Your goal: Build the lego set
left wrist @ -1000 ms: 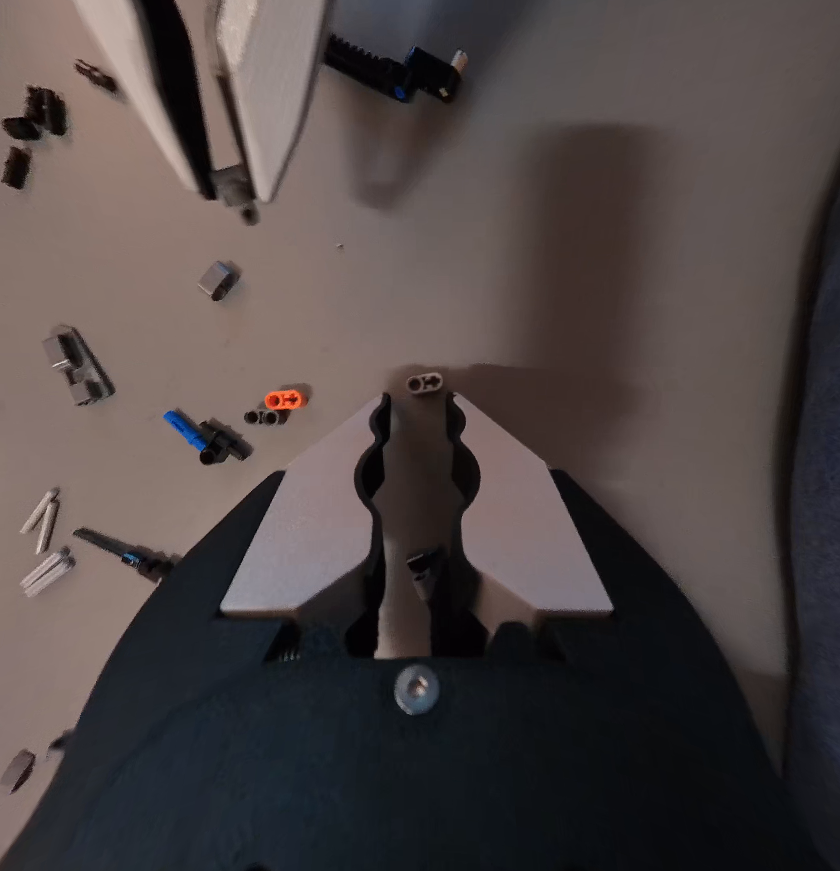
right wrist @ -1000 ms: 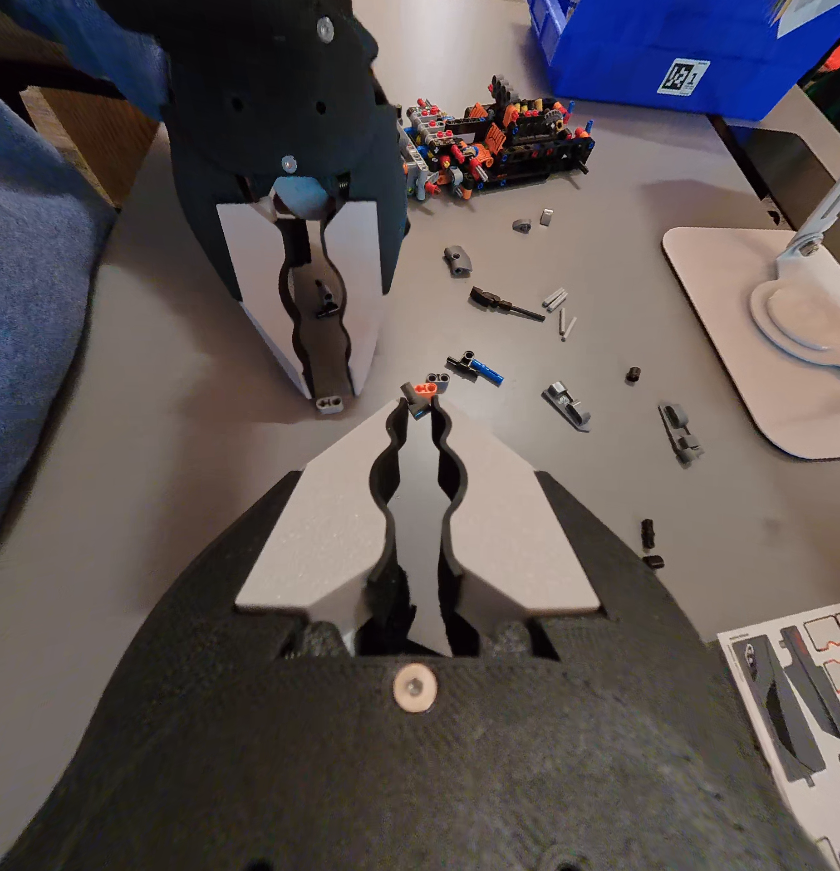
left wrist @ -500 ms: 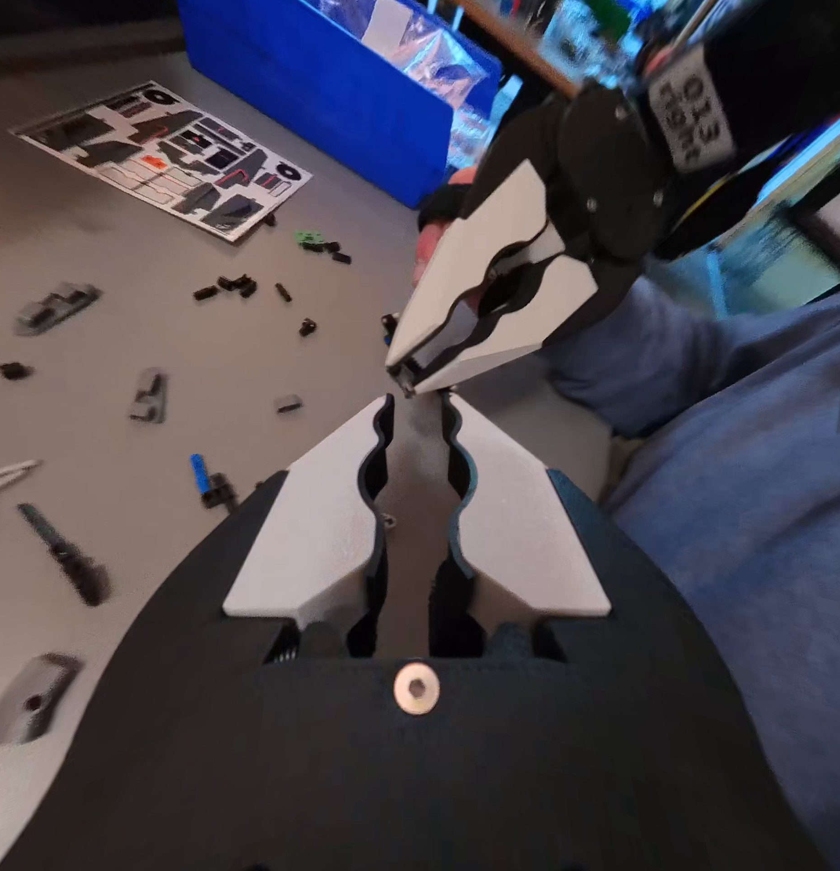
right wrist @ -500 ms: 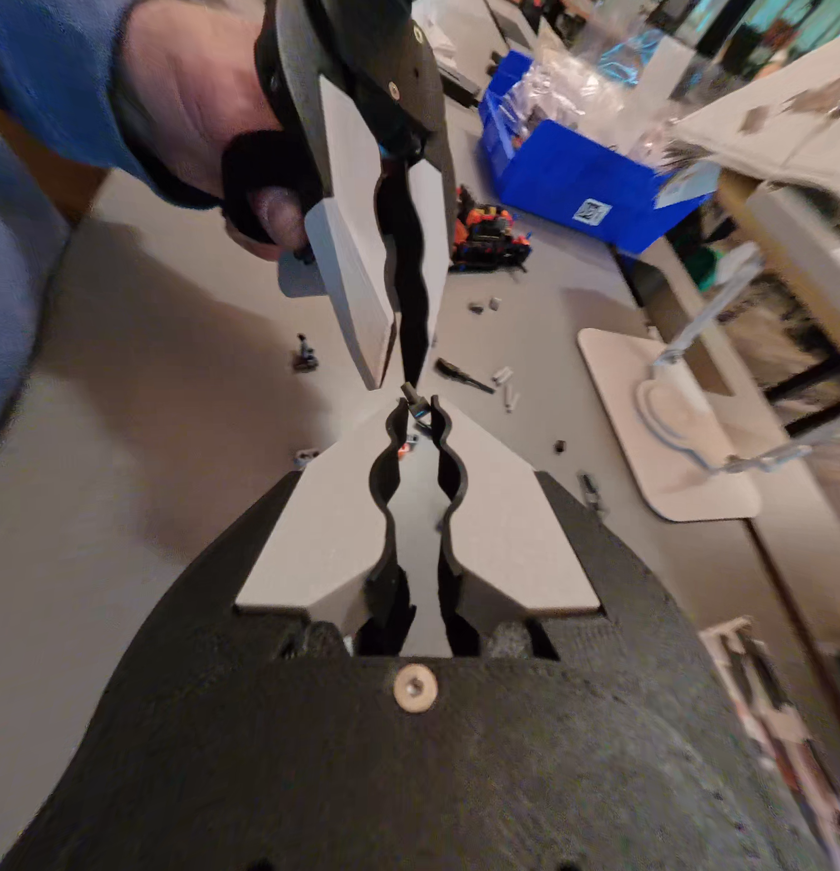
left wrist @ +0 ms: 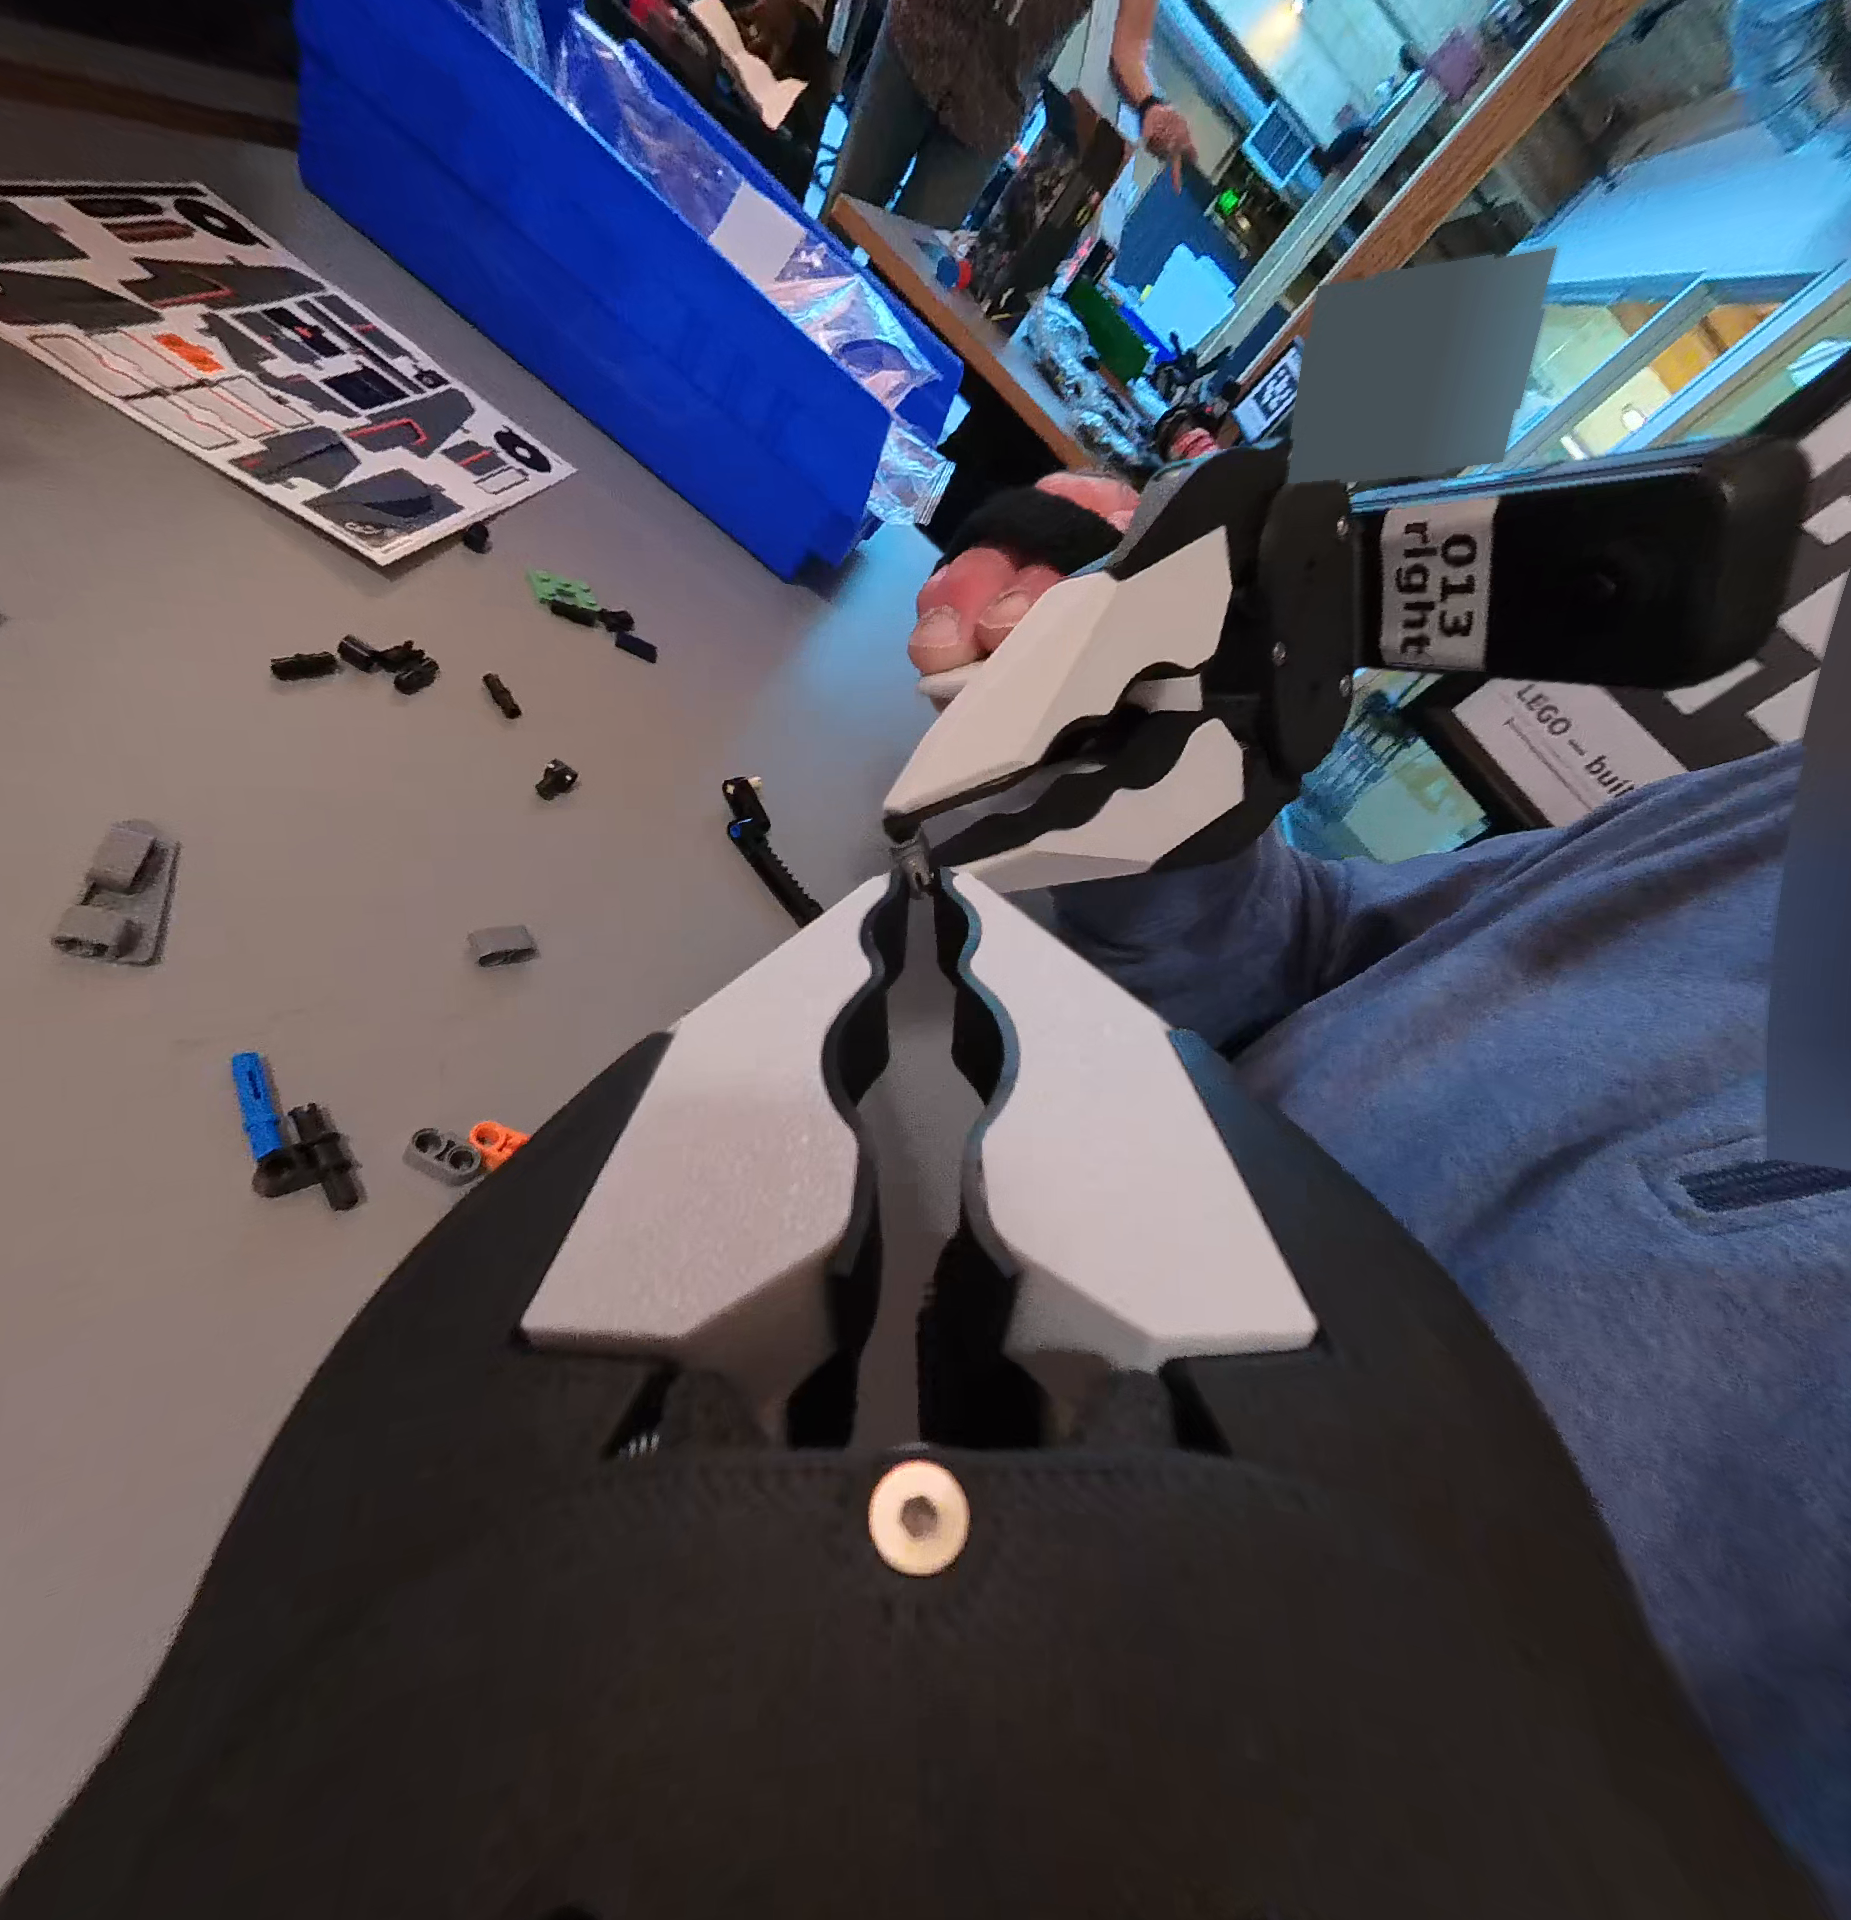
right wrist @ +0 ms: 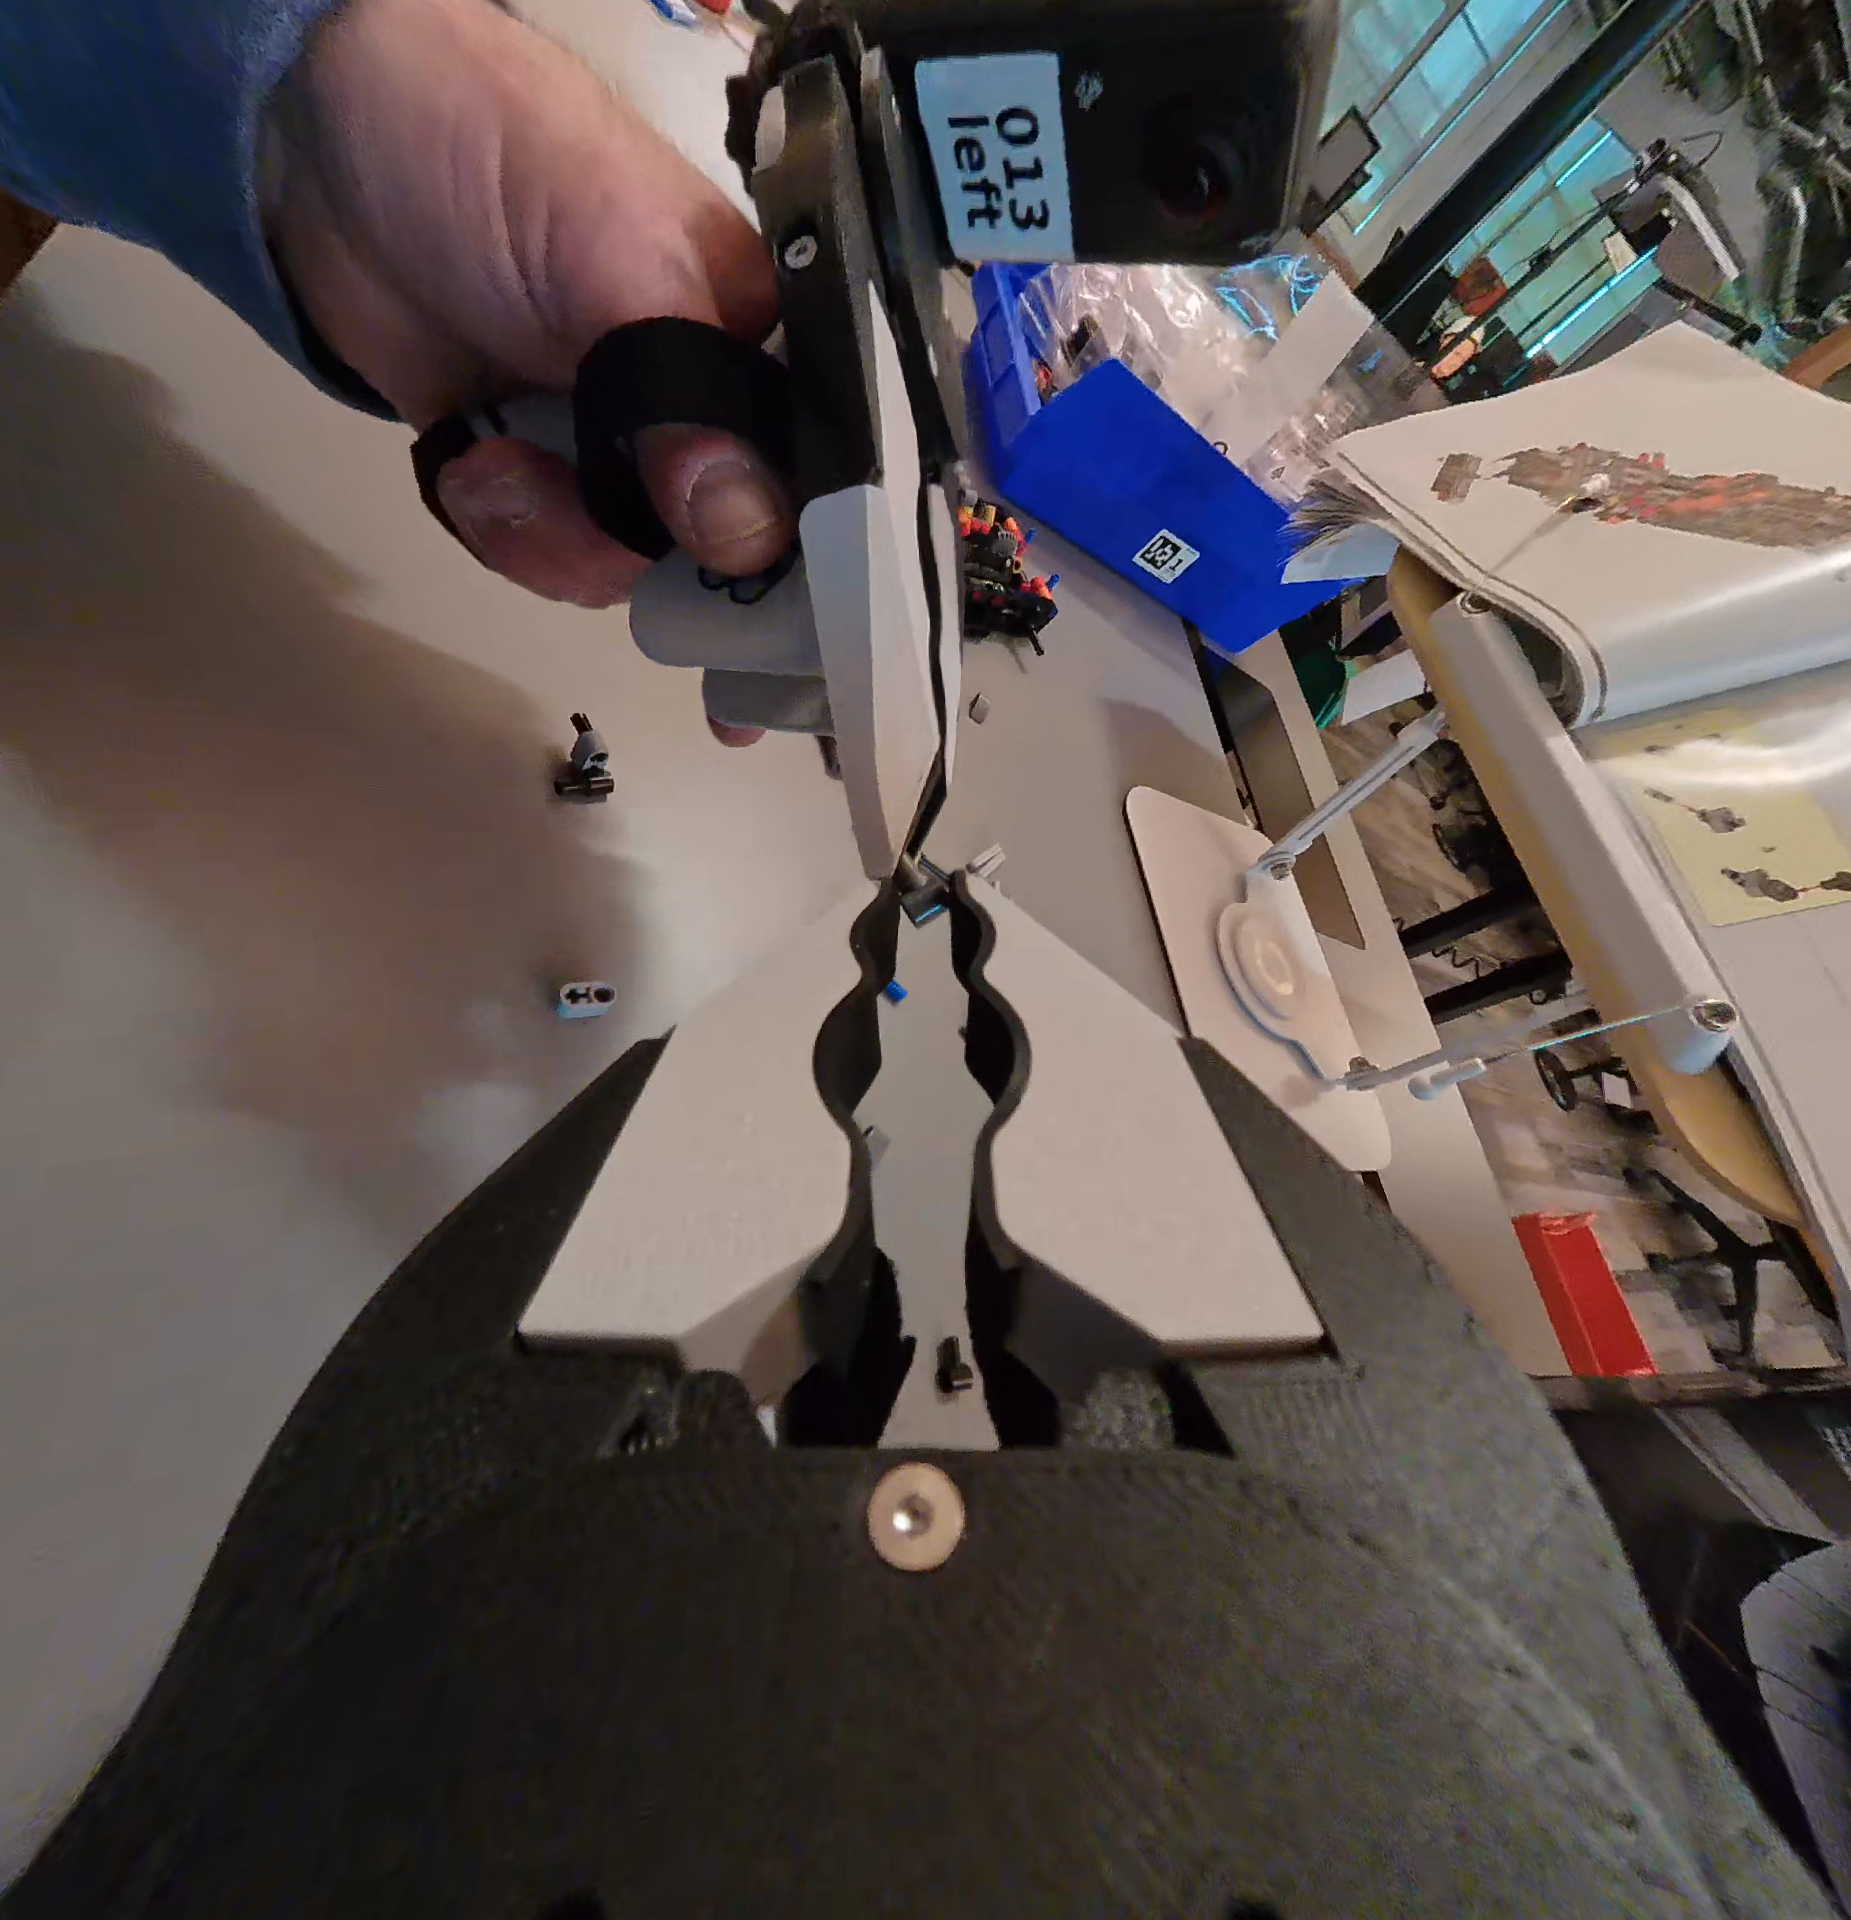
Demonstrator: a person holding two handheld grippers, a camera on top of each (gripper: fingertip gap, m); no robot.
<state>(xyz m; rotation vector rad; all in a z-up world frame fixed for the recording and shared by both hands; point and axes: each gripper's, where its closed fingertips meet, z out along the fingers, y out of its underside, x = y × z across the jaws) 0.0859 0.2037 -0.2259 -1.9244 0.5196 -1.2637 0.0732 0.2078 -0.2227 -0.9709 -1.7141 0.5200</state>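
Both grippers are raised above the grey table (left wrist: 401, 935) and meet tip to tip. My left gripper (left wrist: 916, 883) is narrowed onto a small grey Lego piece (left wrist: 913, 862) at its tips. My right gripper (left wrist: 897, 828) comes in from the right, also shut on that piece. In the right wrist view my right gripper (right wrist: 919, 891) holds the small grey piece (right wrist: 916, 891), which has a blue end. My left gripper (right wrist: 900, 862) reaches down onto it from above. The partly built model (right wrist: 1004, 582) stands far back on the table.
Loose parts lie on the table: a blue pin with a black connector (left wrist: 277, 1132), grey and orange connectors (left wrist: 464, 1148), a grey two-hole piece (right wrist: 586, 995) and black pins (left wrist: 381, 655). A sticker sheet (left wrist: 246, 353), a blue bin (left wrist: 609, 291) and a booklet on a stand (right wrist: 1627, 540) lie further off. Left and right tips are no more than a few centimetres apart.
Both grippers rose from the table and tilted towards each other. The left gripper's tips narrowed onto the piece that the right gripper carried up. The grey two-hole piece stayed on the table.
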